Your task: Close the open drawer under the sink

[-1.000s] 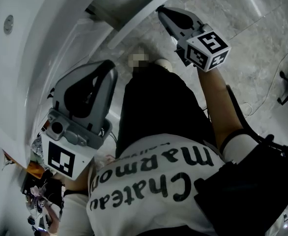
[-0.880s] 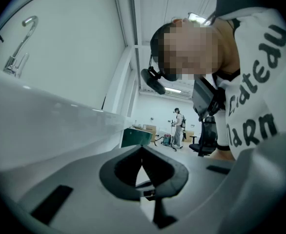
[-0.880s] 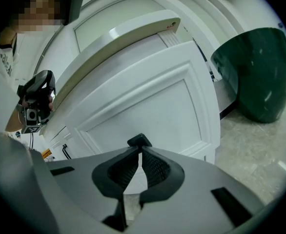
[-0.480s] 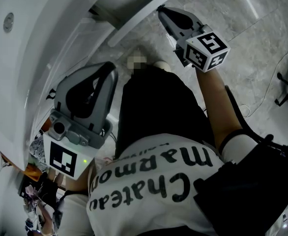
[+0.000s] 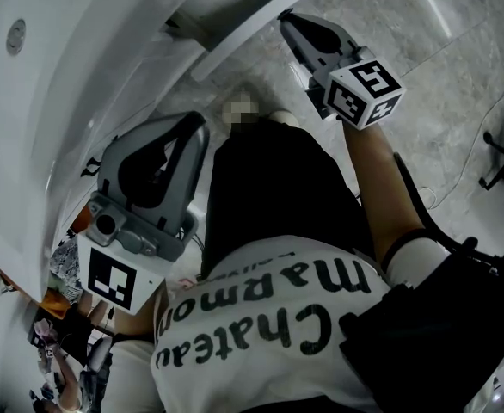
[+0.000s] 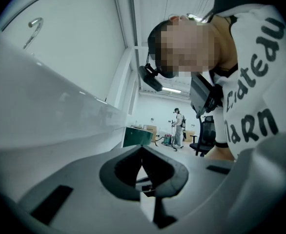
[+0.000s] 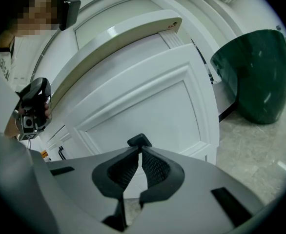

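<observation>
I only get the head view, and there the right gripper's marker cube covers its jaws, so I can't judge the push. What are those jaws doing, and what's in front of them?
Observer: In its own view, the right gripper has its jaws together with nothing between them.
Operator: And ahead of it?
Observer: Its tips sit right at a small dark pull on a white panelled front. I cannot tell whether they touch it.
Operator: Left side?
Observer: The left gripper is also shut and empty, and it points out into the room.
</observation>
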Motion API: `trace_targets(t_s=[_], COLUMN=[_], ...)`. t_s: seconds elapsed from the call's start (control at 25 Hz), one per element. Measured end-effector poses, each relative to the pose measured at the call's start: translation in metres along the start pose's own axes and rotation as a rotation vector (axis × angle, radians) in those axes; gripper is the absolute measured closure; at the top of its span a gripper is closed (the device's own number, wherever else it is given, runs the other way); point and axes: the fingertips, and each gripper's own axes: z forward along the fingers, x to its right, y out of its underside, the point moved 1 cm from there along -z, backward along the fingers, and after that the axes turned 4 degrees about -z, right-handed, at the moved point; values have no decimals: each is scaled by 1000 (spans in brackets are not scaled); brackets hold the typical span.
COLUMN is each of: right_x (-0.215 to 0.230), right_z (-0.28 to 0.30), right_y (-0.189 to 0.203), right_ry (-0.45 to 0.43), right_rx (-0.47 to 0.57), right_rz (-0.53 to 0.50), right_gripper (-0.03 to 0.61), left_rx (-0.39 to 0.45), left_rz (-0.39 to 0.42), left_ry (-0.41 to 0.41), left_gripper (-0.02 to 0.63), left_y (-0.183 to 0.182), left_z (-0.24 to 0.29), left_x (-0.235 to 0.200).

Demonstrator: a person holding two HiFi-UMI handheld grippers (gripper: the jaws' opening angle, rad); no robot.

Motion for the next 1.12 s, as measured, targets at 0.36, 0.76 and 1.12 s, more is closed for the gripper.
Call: trace_targets(t_s=[0.36, 0.76, 1.12], right_x=[-4, -8, -9], right_z=[5, 7, 10], right_y=[-9, -14, -21], right_ry=[-11, -24, -25], right_rx=[26, 37, 56], right_rz=[1, -5, -1], right_gripper=[549, 549, 548], left_rx=[2, 18, 22], left_rz=[6, -3, 14], left_ry=[-4, -4, -3], left_gripper=[606, 606, 606], left_y=[-1, 1, 1], left_z=[0, 0, 0], left_x=[-2, -2, -1])
